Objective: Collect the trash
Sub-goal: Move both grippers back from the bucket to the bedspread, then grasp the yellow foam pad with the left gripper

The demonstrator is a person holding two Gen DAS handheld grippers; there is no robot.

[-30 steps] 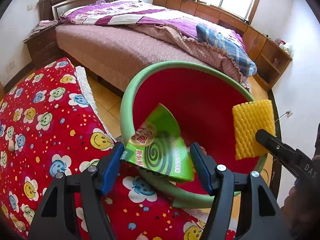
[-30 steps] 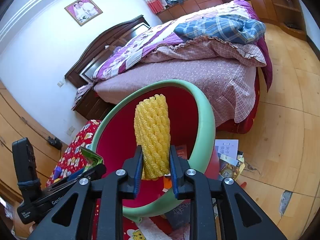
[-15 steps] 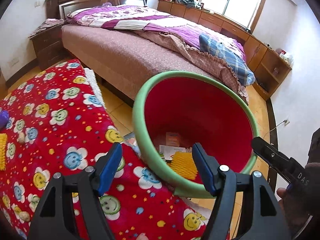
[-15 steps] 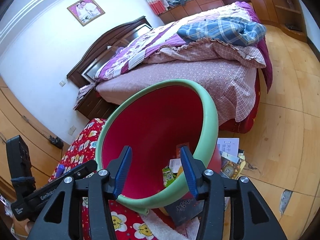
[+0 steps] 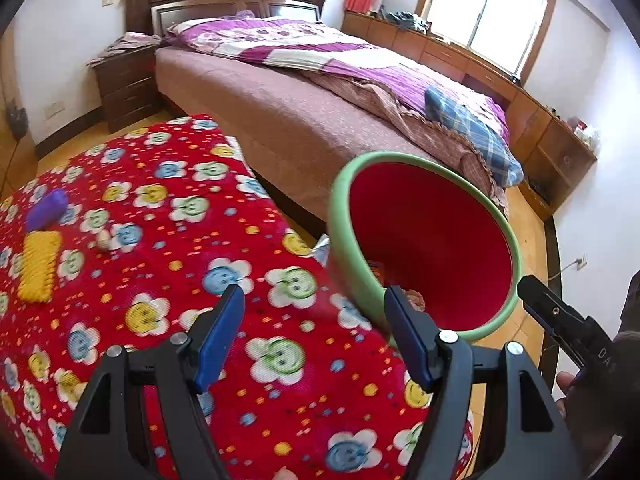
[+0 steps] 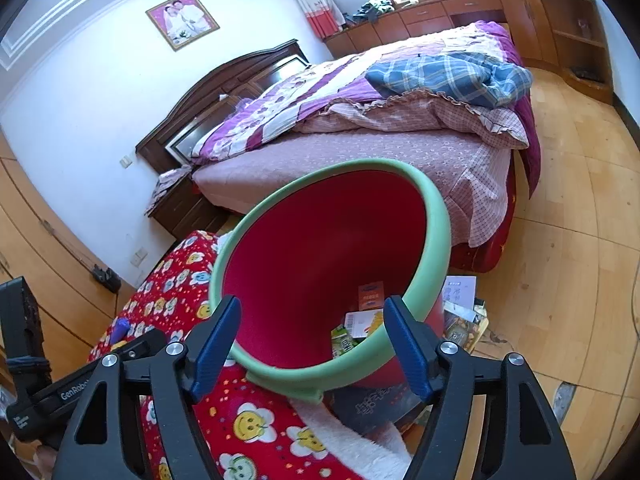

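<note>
- Bedroom: wood-plank floor (image 6: 568, 248), double bed (image 5: 304, 112) with dark headboard ahead of both grippers, purple quilt (image 5: 304, 46) and blue plaid blanket (image 6: 448, 74) on it, nightstand (image 5: 126, 80) beside the headboard, low cabinets (image 5: 460, 54) under the window.
- Near surface: red smiley-flower blanket (image 5: 168, 256), under and left of the left gripper.
- Left gripper (image 5: 314, 334): fingers spread wide, nothing between them, hovering over the blanket edge.
- Right gripper (image 6: 312, 344): fingers spread wide, empty, straddling the near rim of the bin.
- Trash bin (image 6: 436, 216), red inside with green rim, tilted with its mouth toward the grippers; sits at the blanket edge, ahead-right of the left gripper, directly ahead of the right one.
- In the bin, seen from the right wrist: green carton (image 6: 343, 341), white card (image 6: 358, 320), orange packet (image 6: 370, 294), yellow foam net (image 6: 376, 325) partly hidden by the rim and right finger.
- Left on the blanket, far left of the left gripper: yellow foam sleeve (image 5: 38, 266), purple object (image 5: 47, 208) just beyond it, small pale nut-like item (image 5: 103, 242) to the right. Motion-blurred; type of the purple one not clear.
- Obstructions: bin rim blocks the view of most of its bottom in the left wrist view; the right gripper's body pokes in at that frame's right edge.
- Floor right of the bin: loose papers and wrappers (image 6: 460, 300), dark booklet (image 6: 372, 402) under the bin's near side.
</note>
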